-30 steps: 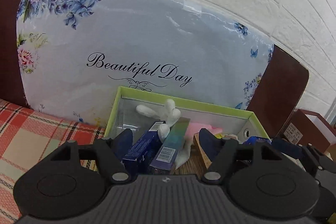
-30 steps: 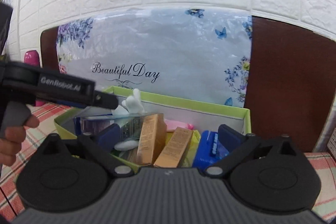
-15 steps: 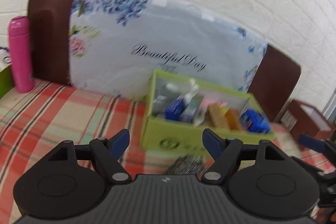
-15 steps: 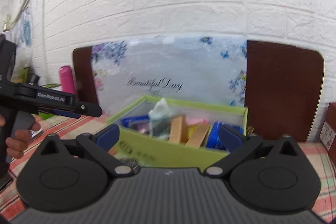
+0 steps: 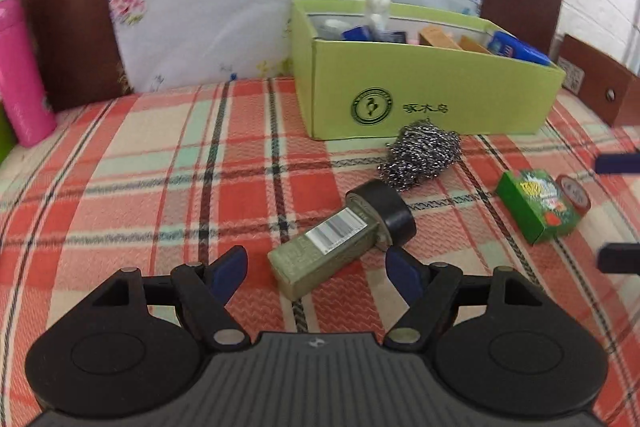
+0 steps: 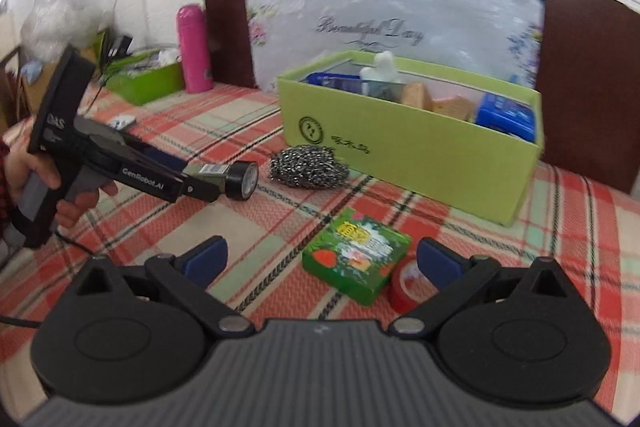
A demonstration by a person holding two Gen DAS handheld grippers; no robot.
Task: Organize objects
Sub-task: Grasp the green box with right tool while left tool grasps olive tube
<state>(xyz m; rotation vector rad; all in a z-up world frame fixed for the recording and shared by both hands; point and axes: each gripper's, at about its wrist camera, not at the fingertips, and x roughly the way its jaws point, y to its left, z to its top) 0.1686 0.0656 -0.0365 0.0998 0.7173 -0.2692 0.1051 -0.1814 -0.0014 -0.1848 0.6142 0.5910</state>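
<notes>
Pulled both grippers back from over the green box (image 5: 432, 95) and dropped low to the plaid cloth (image 5: 160, 195). Left gripper (image 5: 316, 269) spread wide, empty, lined up on the olive box (image 5: 320, 247) lying flat beside the black tape roll (image 5: 384, 209), probably the next pickup. Right gripper (image 6: 322, 261) likewise open and empty, straddling the green packet (image 6: 356, 259) with the red tape roll (image 6: 408, 285) touching it. Steel scourer (image 5: 424, 155) left just in front of the box, not yet stowed. Box already holding several cartons.
</notes>
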